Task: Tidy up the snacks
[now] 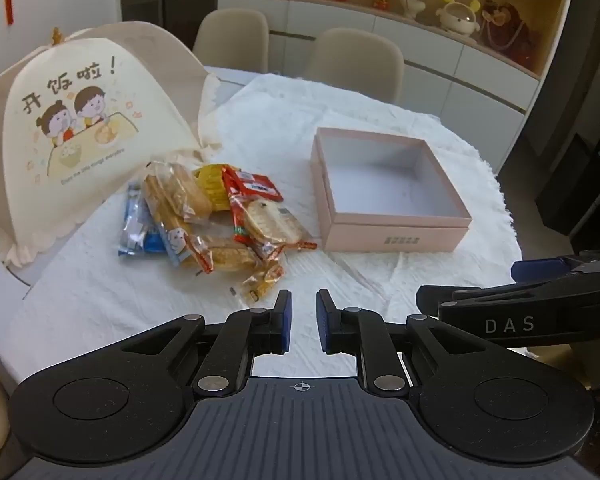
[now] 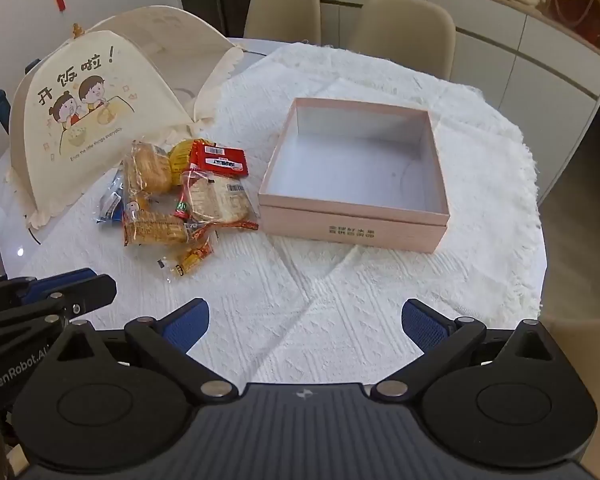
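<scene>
Reading both wrist views: snack pile [image 1: 212,220] sits left of centre in the frame, on the white tablecloth [image 1: 380,280], with the empty pink box [image 1: 388,196] just beside it to the right, not touching as far as I can tell. Left gripper [image 1: 303,326] is low centre, fingers narrowed to a slim gap, holding nothing; the pile lies ahead and slightly left of it, nearest packet [image 1: 260,282] just beyond the fingertips. Right gripper [image 2: 306,322] is spread wide, empty, pointing toward the box front; the pile is up-left in its view. Judgement: left hand is the nearer one for a first pick. Pile's long axis runs roughly away from the camera. Food cover [image 1: 72,136] stands behind, upper left.
</scene>
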A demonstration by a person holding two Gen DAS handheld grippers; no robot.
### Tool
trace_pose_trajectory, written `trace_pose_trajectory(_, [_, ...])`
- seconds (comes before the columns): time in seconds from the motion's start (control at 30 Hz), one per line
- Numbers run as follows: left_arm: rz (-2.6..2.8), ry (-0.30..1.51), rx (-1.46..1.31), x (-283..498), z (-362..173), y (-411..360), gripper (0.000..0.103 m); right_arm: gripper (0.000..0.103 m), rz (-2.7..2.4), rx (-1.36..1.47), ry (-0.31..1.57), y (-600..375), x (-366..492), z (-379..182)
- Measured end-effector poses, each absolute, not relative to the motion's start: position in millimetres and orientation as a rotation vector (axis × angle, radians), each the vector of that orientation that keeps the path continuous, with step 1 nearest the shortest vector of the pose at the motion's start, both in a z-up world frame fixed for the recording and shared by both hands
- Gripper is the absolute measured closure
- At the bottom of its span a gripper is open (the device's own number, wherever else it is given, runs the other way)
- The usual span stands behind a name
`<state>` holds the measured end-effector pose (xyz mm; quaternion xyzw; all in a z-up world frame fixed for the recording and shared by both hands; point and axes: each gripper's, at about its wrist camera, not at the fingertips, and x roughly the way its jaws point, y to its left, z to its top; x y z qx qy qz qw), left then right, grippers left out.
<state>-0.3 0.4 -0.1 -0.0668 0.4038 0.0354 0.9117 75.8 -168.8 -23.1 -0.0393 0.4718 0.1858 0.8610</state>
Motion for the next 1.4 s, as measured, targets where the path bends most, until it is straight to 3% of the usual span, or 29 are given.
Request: trace_pose_trajectory(1.4, [0.043,0.888,-0.168,1,-8,-2,0.085,0.001,0.385,-0.086,1.023,-168,69,-31])
